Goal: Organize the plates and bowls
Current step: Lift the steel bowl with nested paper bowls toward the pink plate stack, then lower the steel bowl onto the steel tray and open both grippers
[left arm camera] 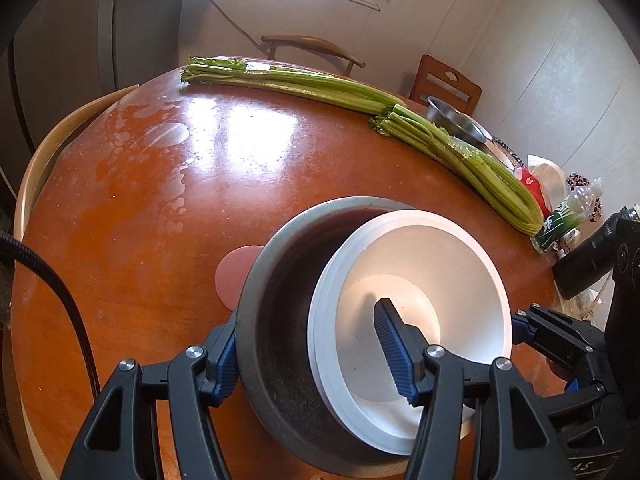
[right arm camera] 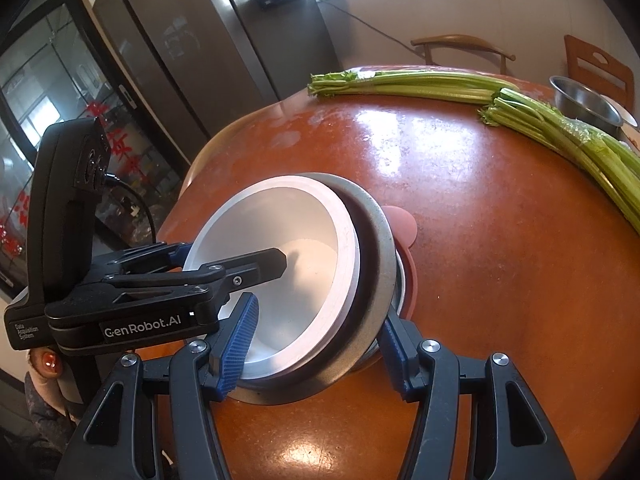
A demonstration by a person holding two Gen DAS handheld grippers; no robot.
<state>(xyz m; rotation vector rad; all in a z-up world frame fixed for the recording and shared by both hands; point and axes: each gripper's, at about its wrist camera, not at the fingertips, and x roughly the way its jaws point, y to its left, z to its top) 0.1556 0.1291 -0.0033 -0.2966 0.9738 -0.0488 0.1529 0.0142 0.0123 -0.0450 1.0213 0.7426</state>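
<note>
A grey metal bowl (left arm camera: pixel 280 280) (right arm camera: pixel 380 248) holds a tilted stack of white bowls (left arm camera: pixel 440 260) (right arm camera: pixel 280 216) just above a pink plate (left arm camera: pixel 234 276) (right arm camera: pixel 404 224) on the round wooden table (left arm camera: pixel 160 200). My left gripper (left arm camera: pixel 308 320) (right arm camera: pixel 230 254) is shut on the stack's near side, one finger outside the grey wall and one inside the top white bowl. My right gripper (right arm camera: pixel 320 312) (left arm camera: pixel 520 324) clamps the opposite side the same way. Whether the grey bowl touches the plate is hidden.
Two bundles of celery (left arm camera: pixel 320 88) (right arm camera: pixel 420 80) lie across the far half of the table. A steel bowl (left arm camera: pixel 452 120) (right arm camera: pixel 584 100), bags and a plastic bottle (left arm camera: pixel 568 216) crowd the far right edge. Chairs stand behind the table, a fridge (right arm camera: pixel 200 60) at left.
</note>
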